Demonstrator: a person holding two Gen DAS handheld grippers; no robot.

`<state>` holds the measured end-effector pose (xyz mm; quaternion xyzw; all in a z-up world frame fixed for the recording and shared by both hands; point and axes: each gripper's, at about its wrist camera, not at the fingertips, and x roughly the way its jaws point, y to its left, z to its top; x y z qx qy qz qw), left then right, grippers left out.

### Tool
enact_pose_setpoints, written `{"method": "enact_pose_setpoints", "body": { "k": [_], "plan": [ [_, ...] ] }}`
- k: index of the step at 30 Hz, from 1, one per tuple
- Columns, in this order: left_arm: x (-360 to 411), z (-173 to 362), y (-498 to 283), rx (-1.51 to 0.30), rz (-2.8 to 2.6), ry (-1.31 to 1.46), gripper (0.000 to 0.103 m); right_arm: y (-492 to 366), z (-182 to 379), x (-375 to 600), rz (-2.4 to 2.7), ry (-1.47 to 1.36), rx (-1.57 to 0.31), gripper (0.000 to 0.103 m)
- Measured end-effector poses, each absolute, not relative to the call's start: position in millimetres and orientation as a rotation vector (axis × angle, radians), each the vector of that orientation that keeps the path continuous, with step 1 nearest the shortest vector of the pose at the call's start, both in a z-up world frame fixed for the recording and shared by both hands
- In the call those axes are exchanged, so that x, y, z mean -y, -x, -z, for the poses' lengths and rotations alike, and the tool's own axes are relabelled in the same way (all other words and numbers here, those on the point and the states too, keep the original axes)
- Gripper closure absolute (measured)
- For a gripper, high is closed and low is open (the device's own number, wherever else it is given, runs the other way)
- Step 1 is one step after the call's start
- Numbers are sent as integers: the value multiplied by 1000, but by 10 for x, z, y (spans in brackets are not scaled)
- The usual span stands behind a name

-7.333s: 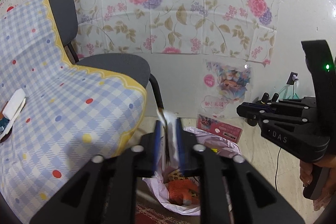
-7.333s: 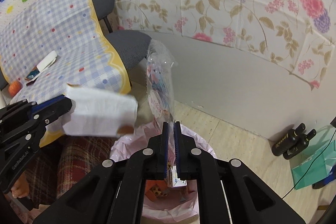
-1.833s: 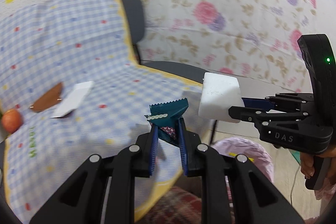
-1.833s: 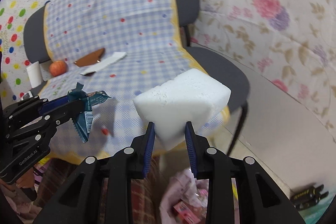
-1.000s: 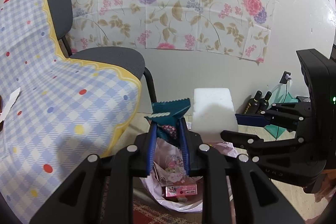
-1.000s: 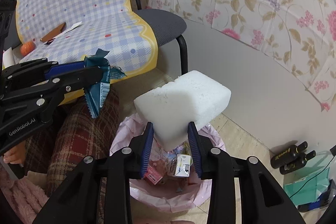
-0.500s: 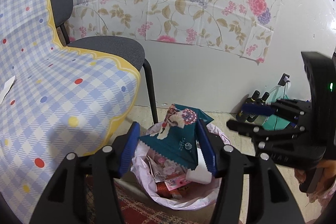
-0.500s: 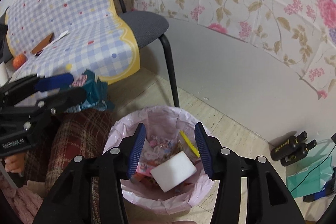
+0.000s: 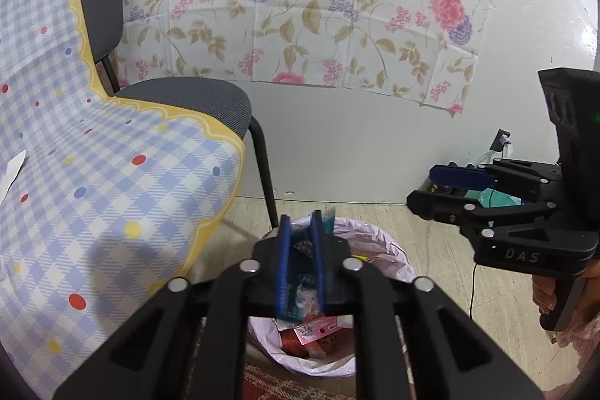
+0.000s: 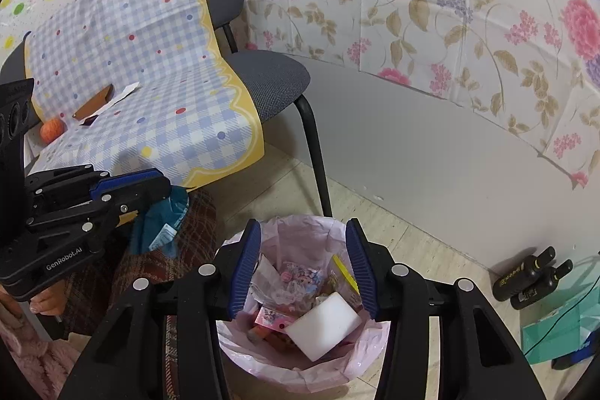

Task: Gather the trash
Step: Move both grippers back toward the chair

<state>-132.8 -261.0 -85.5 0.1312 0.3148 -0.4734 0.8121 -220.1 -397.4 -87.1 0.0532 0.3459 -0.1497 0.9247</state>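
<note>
Changed: white block (image 10: 322, 325) now in bin (image 10: 300, 227) | right gripper (image 10: 303, 265) wide, empty | left gripper (image 10: 165, 184) closed, wrapper (image 10: 165, 223) at tips, hold unclear

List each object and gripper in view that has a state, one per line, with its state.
left gripper, shut
right gripper, open and empty
teal wrapper, at the left gripper's tips, not in the bin
white foam block, lying in the bin
bin, lined, partly filled

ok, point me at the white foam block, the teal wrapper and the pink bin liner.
white foam block (image 10: 325, 323): right wrist view, middle of its top face.
teal wrapper (image 10: 161, 227): right wrist view, crumpled body below the left tool.
pink bin liner (image 10: 300, 231): right wrist view, far inner wall.
</note>
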Motion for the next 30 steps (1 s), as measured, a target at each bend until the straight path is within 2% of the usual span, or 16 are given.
{"method": "enact_pose_setpoints", "body": {
  "k": [10,15,17,23,30],
  "plan": [
    [2698,827,1354,-684,1016,-287,98,2268,866,4054,326,-129,-689,55],
    [2559,752,1285,-664,947,-277,86,2252,815,4047,317,-143,-668,55],
    [2467,704,1256,-652,912,-270,75,2236,792,4036,315,-141,-661,55],
    [2159,557,1170,-623,808,-244,70,2096,727,3991,289,-164,-654,55],
    [1673,371,1072,-582,674,-195,57,1724,558,3638,183,-130,-626,55]
  ]
}}
